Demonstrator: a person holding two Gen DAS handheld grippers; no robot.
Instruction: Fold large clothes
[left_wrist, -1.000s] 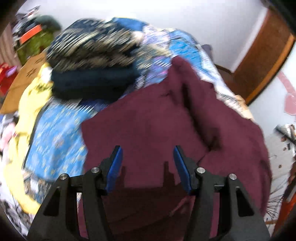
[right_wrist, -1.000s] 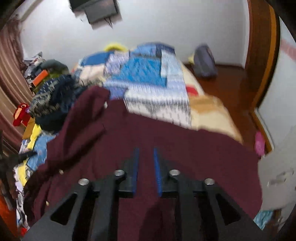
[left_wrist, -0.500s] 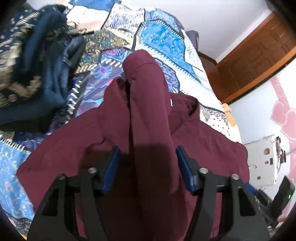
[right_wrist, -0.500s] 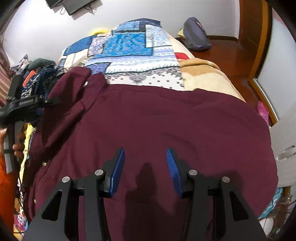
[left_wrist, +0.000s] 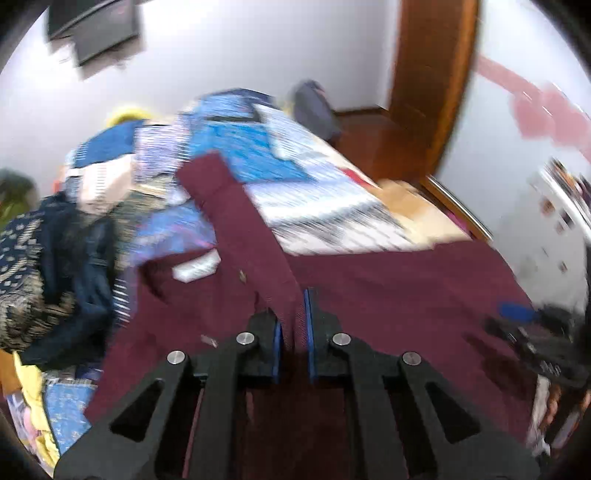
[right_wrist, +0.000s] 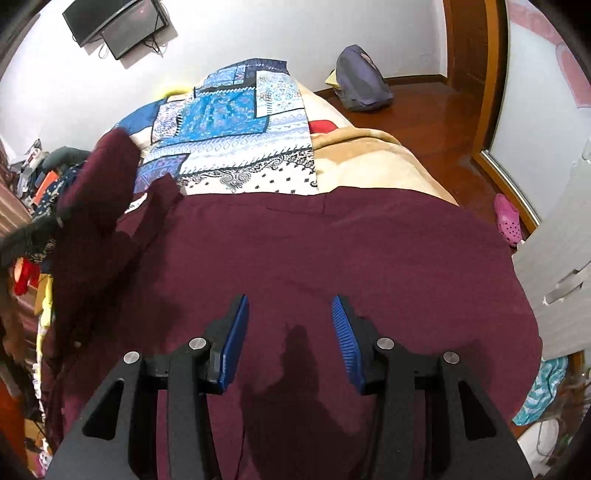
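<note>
Sleeve (left_wrist: 236, 218) of the maroon shirt (right_wrist: 332, 258) runs straight ahead from the left claw (left_wrist: 293, 325), pinched between just-closed pads, while the right claw (right_wrist: 290, 336) hovers half-open over the shirt body spread on the bed (right_wrist: 236, 140).

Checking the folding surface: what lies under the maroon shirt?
The maroon shirt lies on a blue patchwork bedspread and a beige blanket; whatever is beneath its middle is covered.
</note>
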